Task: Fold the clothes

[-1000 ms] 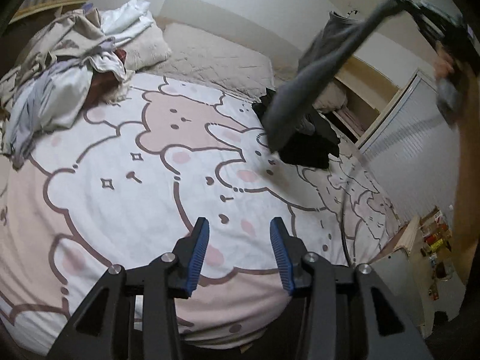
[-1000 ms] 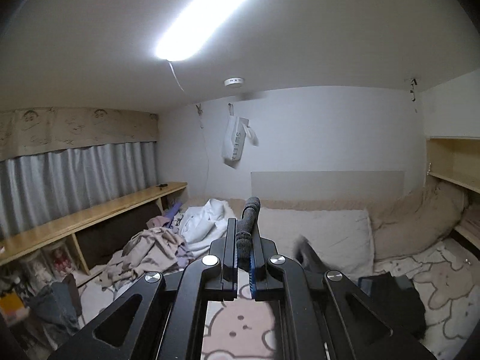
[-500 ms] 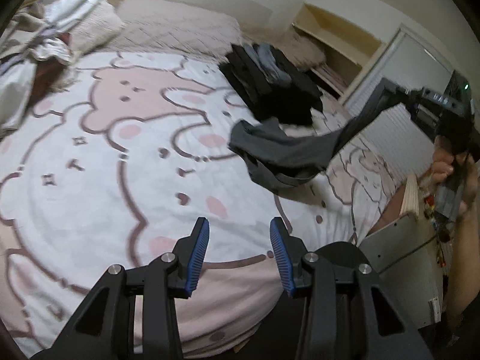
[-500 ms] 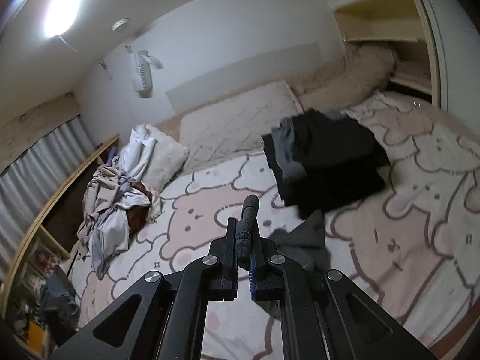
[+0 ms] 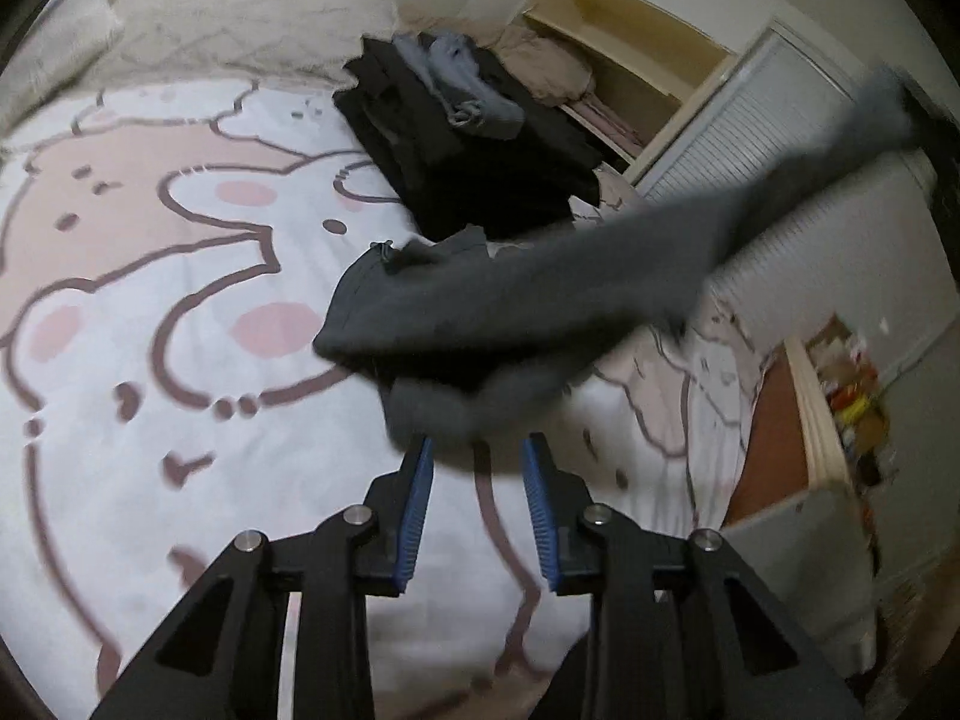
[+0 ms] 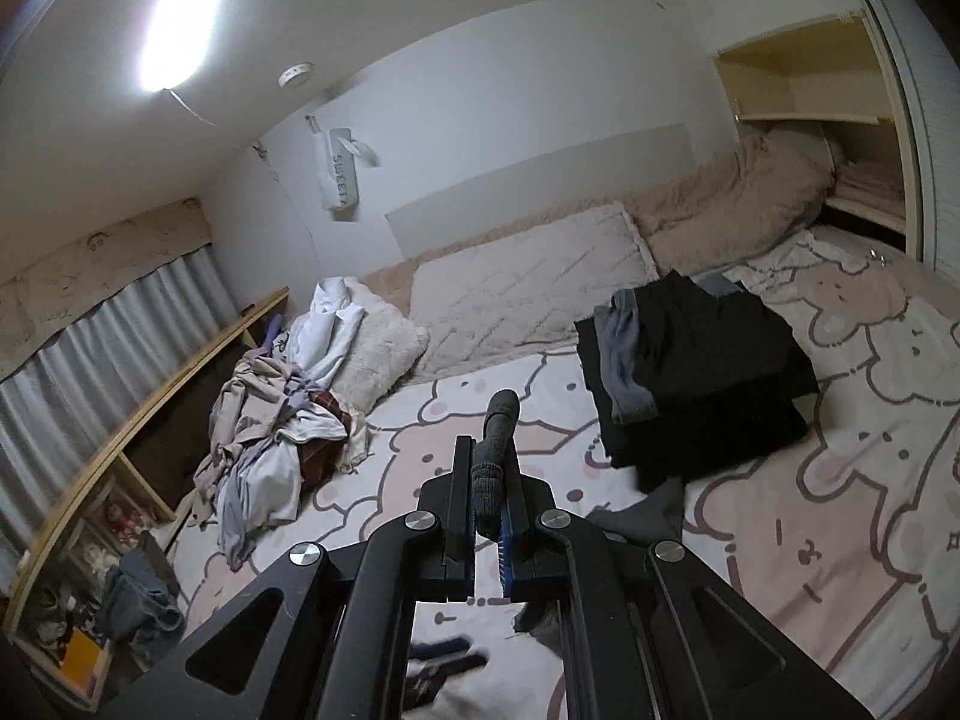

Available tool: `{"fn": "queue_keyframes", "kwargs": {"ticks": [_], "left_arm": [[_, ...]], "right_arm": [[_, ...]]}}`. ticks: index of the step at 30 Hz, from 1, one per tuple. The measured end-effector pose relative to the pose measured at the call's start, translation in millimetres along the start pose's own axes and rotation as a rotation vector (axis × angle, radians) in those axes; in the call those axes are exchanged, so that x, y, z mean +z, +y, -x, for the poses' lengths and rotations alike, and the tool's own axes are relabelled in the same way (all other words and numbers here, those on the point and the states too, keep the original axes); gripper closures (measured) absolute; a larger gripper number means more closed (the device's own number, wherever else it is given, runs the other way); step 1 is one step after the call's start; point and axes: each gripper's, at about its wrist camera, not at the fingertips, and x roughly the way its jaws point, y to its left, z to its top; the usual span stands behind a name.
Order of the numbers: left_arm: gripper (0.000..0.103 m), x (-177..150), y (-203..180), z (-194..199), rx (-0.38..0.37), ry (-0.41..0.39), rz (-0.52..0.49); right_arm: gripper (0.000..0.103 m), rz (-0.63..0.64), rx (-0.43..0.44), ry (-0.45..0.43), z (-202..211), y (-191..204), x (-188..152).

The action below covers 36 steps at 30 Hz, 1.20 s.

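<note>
A dark grey garment (image 5: 516,300) hangs stretched from the upper right down over the bed, its low end just above my left gripper (image 5: 477,450), which is open and empty with blue pads. My right gripper (image 6: 487,480) is shut on a bunched end of the grey garment (image 6: 495,450); more of it trails below at the right (image 6: 648,516). A stack of folded dark clothes (image 5: 468,138) lies on the bear-print bedspread (image 5: 150,276); it also shows in the right wrist view (image 6: 702,372).
A heap of unfolded light clothes (image 6: 270,420) lies at the bed's left side by a pillow (image 6: 372,354). A wooden shelf (image 6: 138,420) runs along the left wall. A closet with shelves (image 5: 630,60) stands beyond the bed's right edge.
The right gripper has swung the grey garment down and toward the left gripper; the cloth's low end now hangs just above the left fingertips. The left gripper stays open.
</note>
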Motion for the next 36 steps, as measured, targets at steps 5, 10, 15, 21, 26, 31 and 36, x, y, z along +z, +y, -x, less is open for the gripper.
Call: {"fn": "queue_keyframes", "kwargs": {"ticks": [5, 10, 15, 21, 26, 31, 36], "left_arm": [[0.073, 13.7, 13.1, -53.6, 0.041, 0.102, 0.040], [0.073, 9.8, 9.4, -90.1, 0.089, 0.175, 0.003], [0.093, 9.9, 15.4, -70.0, 0.087, 0.129, 0.056], [0.093, 25.5, 29.3, 45.2, 0.124, -0.109, 0.140], [0.093, 32.8, 14.5, 181.4, 0.161, -0.363, 0.100], [0.093, 34.5, -14.7, 295.9, 0.213, -0.561, -0.022], [0.093, 50.1, -5.3, 331.9, 0.321, -0.598, -0.076]], "right_arm": [[0.096, -0.041, 0.001, 0.031, -9.2, -21.5, -5.9], [0.096, -0.059, -0.006, 0.046, -15.4, -38.8, -8.8], [0.096, -0.066, -0.021, 0.047, -13.4, -47.8, -8.9], [0.096, -0.043, -0.025, -0.006, 10.9, -39.2, -2.4], [0.096, -0.013, 0.001, -0.067, 34.7, -18.9, 4.5], [0.096, 0.038, 0.040, -0.127, 52.3, 11.7, 15.4], [0.096, 0.083, 0.059, -0.125, 32.1, 31.5, 31.3]]}}
